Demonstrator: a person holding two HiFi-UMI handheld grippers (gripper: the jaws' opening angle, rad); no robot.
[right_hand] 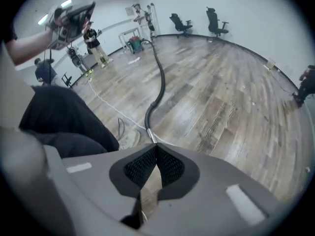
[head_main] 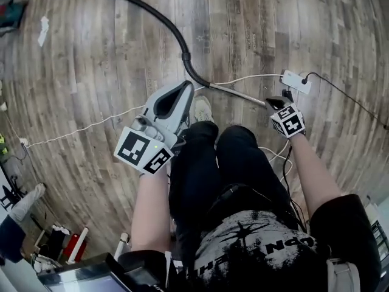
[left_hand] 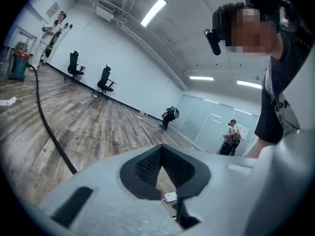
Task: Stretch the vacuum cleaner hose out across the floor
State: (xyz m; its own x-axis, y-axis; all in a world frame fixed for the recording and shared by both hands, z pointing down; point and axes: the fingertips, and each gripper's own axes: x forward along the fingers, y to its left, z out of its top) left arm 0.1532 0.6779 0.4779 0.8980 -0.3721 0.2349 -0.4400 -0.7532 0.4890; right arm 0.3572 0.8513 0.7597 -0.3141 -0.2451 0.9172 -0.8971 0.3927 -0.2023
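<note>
On the floor ahead of the feet, the hose (head_main: pixel 165 22) runs from 11 o'clock to centre, its metal wand (head_main: pixel 237 95) pointing to 4 o'clock. Likely light, floppy, ribbed; best taken at the stiff wand. Left gripper (head_main: pixel 182 90) and right gripper (head_main: pixel 278 102) both closed tight, holding nothing.

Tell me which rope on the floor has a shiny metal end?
The thick black hose: a silver tube sticks out of its end. The white cable and the thin black cable are much thinner.
</note>
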